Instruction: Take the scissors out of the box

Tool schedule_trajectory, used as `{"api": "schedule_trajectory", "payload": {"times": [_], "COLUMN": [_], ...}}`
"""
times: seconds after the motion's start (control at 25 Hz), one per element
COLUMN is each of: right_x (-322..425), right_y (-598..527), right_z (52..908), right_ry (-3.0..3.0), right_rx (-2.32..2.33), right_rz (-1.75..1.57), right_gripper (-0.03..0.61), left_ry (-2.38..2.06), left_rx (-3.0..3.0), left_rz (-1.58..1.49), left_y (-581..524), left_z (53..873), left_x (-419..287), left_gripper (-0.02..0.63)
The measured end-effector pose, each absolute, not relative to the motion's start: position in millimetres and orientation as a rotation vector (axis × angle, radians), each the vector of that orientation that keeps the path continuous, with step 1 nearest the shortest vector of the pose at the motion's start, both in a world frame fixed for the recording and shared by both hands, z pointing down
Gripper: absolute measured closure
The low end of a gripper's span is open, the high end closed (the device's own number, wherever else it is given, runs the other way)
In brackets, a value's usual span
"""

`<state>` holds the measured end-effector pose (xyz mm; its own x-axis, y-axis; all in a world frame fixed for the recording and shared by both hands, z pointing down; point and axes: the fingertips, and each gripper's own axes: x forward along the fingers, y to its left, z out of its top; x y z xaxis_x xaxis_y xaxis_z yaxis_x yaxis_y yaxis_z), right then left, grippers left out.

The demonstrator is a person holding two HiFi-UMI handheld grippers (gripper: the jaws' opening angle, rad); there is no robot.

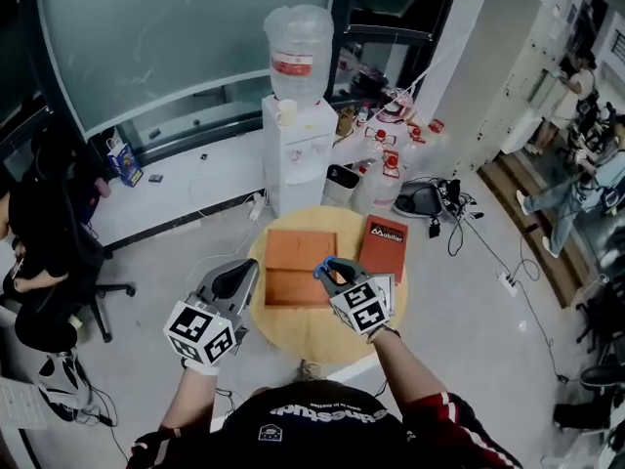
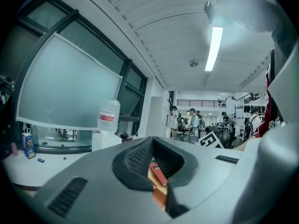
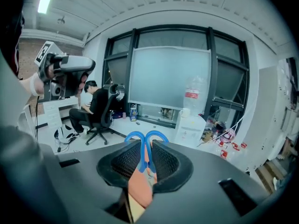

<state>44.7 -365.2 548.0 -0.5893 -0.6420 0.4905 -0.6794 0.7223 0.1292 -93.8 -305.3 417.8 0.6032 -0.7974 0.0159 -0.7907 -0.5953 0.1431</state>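
A round wooden table bears an open orange box. Above the box's right edge my right gripper is shut on blue-handled scissors and holds them in the air. In the right gripper view the scissors stand upright between the pads, handle loops at the top and blades running down out of sight. My left gripper hovers at the table's left rim, beside the box. Its jaws stand a narrow slit apart around nothing, and the orange box shows through that slit.
A red box with white print lies right of the orange box. Behind the table stand a water dispenser and several water bottles on the floor. A person sits in an office chair at the left. Cables trail at the right.
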Motion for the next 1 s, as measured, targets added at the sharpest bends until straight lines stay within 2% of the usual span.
{"api": "schedule_trajectory", "payload": {"times": [0.44, 1.0], "right_x": [109, 153], "right_y": [-347, -326], "right_z": [494, 410], "right_ry": [-2.486, -2.625], "right_rx": [1.218, 1.392], "right_rz": [0.165, 0.181], "right_gripper": [0.479, 0.479], "left_ry": [-1.184, -1.138], "left_rx": [2.813, 2.844], "left_rz": [-0.082, -0.104], "left_y": [-328, -329], "left_z": [390, 381], "left_x": [-28, -4], "left_gripper": [0.598, 0.598]}}
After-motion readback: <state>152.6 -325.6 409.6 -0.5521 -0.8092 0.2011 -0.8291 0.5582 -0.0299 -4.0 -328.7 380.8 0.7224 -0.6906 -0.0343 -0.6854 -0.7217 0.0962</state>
